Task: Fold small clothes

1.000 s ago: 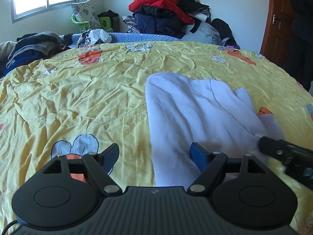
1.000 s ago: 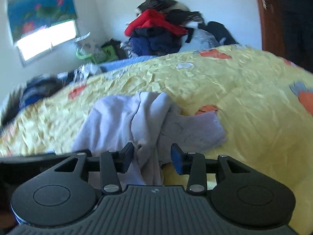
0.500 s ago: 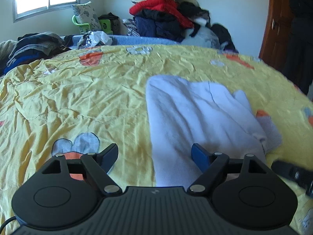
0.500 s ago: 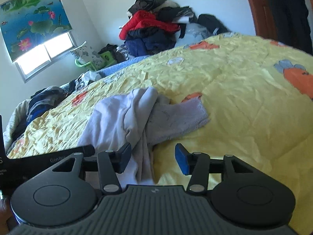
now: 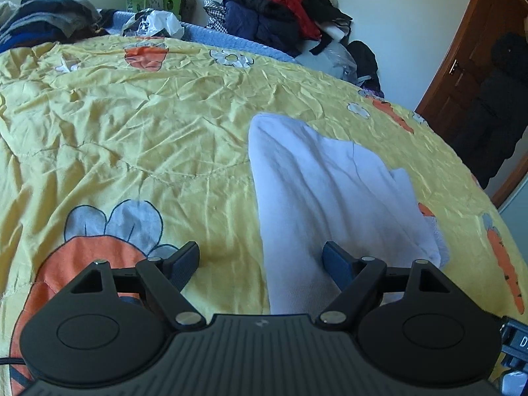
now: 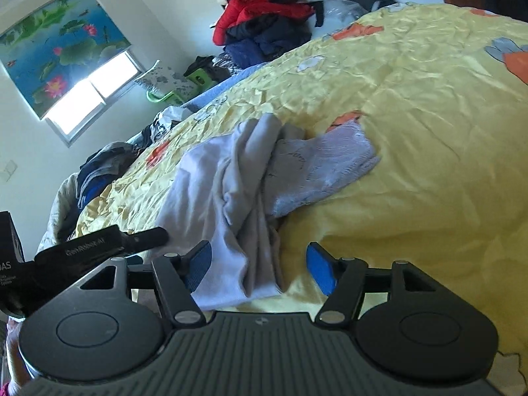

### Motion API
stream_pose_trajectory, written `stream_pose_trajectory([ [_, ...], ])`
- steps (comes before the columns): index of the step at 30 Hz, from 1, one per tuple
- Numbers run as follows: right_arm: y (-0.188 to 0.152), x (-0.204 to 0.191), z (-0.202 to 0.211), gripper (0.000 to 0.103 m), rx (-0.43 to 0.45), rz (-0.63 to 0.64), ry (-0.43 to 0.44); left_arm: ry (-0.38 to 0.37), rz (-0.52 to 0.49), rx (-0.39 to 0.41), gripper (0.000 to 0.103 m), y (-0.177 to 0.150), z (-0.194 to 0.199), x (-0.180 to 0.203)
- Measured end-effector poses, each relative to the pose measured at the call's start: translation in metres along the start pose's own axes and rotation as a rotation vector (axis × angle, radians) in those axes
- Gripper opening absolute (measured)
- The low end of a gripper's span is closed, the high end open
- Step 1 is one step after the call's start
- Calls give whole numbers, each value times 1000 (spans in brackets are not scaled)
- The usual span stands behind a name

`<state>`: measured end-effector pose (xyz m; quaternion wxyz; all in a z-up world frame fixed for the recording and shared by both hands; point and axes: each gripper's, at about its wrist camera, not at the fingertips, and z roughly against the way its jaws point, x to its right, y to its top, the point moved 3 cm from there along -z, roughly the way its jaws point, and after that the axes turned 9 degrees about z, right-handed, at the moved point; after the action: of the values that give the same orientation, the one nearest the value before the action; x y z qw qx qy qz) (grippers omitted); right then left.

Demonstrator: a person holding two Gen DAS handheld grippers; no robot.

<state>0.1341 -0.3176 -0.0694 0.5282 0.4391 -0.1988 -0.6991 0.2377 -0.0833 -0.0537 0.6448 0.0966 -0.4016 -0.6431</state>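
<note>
Pale lavender garment (image 5: pixel 316 184), partly folded and rumpled, lies on a yellow cartoon-print bedspread (image 5: pixel 138 138). Left gripper (image 5: pixel 262 260) hovers over the garment's near edge, jaws wide apart, gripping nothing. Right gripper (image 6: pixel 259 264) sits at the garment's bunched near end; its jaws have just been opening, cloth lying loose between them. Beyond the bedspread's far edge rises a pile of dark and red clothes (image 5: pixel 277 10).

In the right wrist view, the left gripper (image 6: pixel 99 247) carries white lettering along its black finger arm, blurred; it seems to read "GenRobot.AI". Its black body at the frame's left edge shows "DAS" with small unreadable lines beneath. In the left wrist view, the right gripper (image 5: pixel 514 343) shows a lone "D".
</note>
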Motion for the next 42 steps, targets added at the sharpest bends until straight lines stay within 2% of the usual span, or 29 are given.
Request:
stream_pose_trajectory([
  [10, 10, -7, -22, 68, -11, 45, 10, 18, -41, 11, 82, -1, -8, 13],
  [16, 15, -5, -34, 67, 23, 39, 18, 12, -46, 8, 82, 8, -19, 15],
  [19, 21, -1, -43, 68, 41, 19, 25, -23, -16, -9, 85, 15, -30, 12],
  [22, 27, 3, -54, 68, 52, 1, 60, -103, 24, -15, 87, 20, -35, 9],
  [24, 32, 8, -61, 61, 54, -31, 107, -176, 36, -40, 88, 23, -39, 7],
  [27, 38, 15, -70, 58, 49, -77, 169, -264, 41, -60, 92, 25, -44, 3],
  [28, 39, 16, -73, 55, 48, -78, 178, -281, 48, -55, 92, 25, -45, 2],
  [30, 40, 14, -77, 54, 49, -56, 174, -313, 63, -40, 92, 23, -46, 0],
  [32, 39, 11, -77, 53, 51, -37, 169, -318, 61, -20, 92, 20, -46, 1],
  [34, 38, 10, -77, 38, 54, -31, 143, -289, 25, -5, 92, 18, -45, 7],
  [35, 38, 11, -77, 36, 53, -32, 122, -271, 6, 1, 92, 16, -44, 9],
  [37, 37, 13, -76, 34, 57, -47, 118, -239, -13, 16, 92, 12, -38, 10],
  [39, 36, 16, -76, 34, 61, -64, 129, -242, -13, 32, 92, 7, -34, 6],
  [42, 35, 18, -77, 34, 61, -75, 148, -267, -11, 10, 91, 8, -32, 4],
])
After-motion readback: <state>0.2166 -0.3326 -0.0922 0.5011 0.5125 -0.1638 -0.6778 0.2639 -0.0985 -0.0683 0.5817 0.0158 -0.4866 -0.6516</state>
